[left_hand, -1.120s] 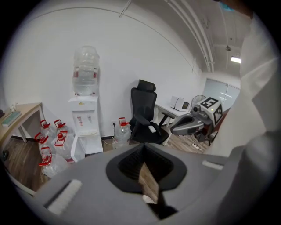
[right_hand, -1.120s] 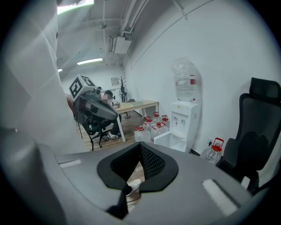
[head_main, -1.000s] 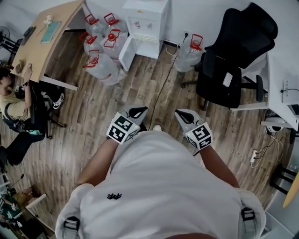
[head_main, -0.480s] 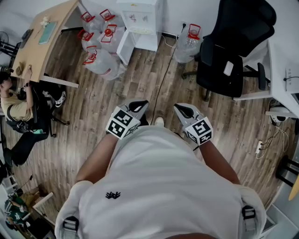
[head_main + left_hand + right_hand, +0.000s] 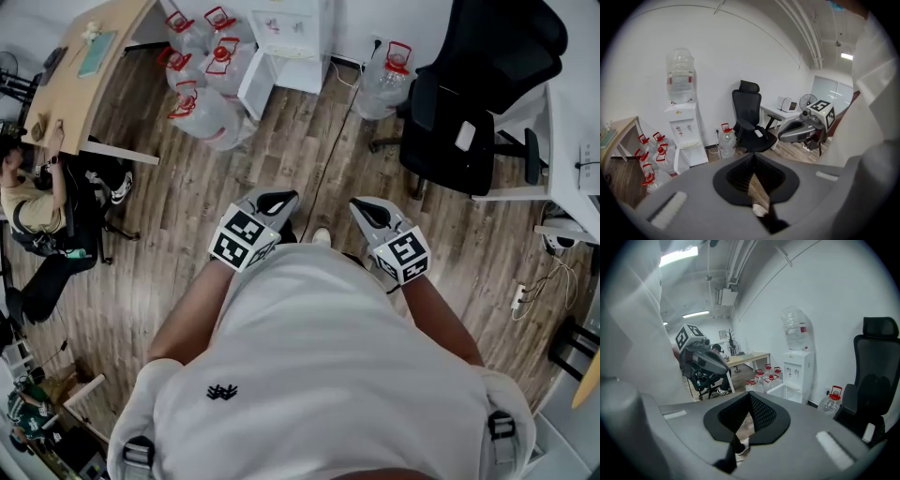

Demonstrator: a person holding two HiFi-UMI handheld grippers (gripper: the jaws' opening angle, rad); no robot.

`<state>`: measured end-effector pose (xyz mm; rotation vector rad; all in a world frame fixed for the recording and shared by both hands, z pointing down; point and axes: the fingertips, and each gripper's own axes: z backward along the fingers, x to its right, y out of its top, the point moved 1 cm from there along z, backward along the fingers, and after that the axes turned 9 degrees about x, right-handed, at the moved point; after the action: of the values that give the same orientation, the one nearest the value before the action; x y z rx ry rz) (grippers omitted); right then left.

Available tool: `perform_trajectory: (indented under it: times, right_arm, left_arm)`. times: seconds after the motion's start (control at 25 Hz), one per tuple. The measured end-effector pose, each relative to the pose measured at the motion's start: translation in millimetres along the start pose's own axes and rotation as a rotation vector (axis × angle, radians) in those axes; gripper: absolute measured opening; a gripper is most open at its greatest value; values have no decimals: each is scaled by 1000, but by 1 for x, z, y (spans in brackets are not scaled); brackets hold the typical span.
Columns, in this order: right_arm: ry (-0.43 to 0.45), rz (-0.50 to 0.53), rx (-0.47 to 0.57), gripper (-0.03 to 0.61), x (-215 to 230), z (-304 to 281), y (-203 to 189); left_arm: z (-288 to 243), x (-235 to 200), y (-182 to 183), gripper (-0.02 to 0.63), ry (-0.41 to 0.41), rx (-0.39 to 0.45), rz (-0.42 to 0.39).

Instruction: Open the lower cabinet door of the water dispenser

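– Both tongs first, please: how do they stand?

– Closed, the two of them. On the left tongs [image 5: 275, 199] the tips press one against the other and nothing is between them; only the wooden floor [image 5: 234, 169] shows through the small gap behind the tips. On the right tongs [image 5: 371, 208] it is the same: tips together, nothing held. They are side by side in front of the body of the person who carries them, apart from each other, and they point forward and somewhat down.

– And where is the water dispenser?

– The water dispenser [image 5: 292, 33] stands against the white wall, at the top of the head view, well apart from both tongs. A big clear bottle [image 5: 679, 75] sits upside down on top of it. Its lower door [image 5: 255, 94] looks swung out from the cabinet towards the left. No tongs touch it.

– What is around it?

– Just beside it on the left, a group of water bottles [image 5: 202, 84] with red handles is on the floor. One single bottle [image 5: 389, 80] is on its right side, near the wall. Next to that is a black office chair [image 5: 464, 103]. A dark cable [image 5: 317, 178] runs over the floor from the wall towards the feet. Far left is a wooden worktop [image 5: 80, 80], and a seated person [image 5: 33, 211] is beside it.
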<state>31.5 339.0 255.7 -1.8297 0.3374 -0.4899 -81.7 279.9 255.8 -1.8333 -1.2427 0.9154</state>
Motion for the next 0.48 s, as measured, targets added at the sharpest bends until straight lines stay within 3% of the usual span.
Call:
perform_trajectory:
  times: [0.48]
  right_arm:
    - [15, 51, -44, 2, 10, -86, 30]
  left_arm:
    - [21, -87, -2, 55, 20, 49, 48]
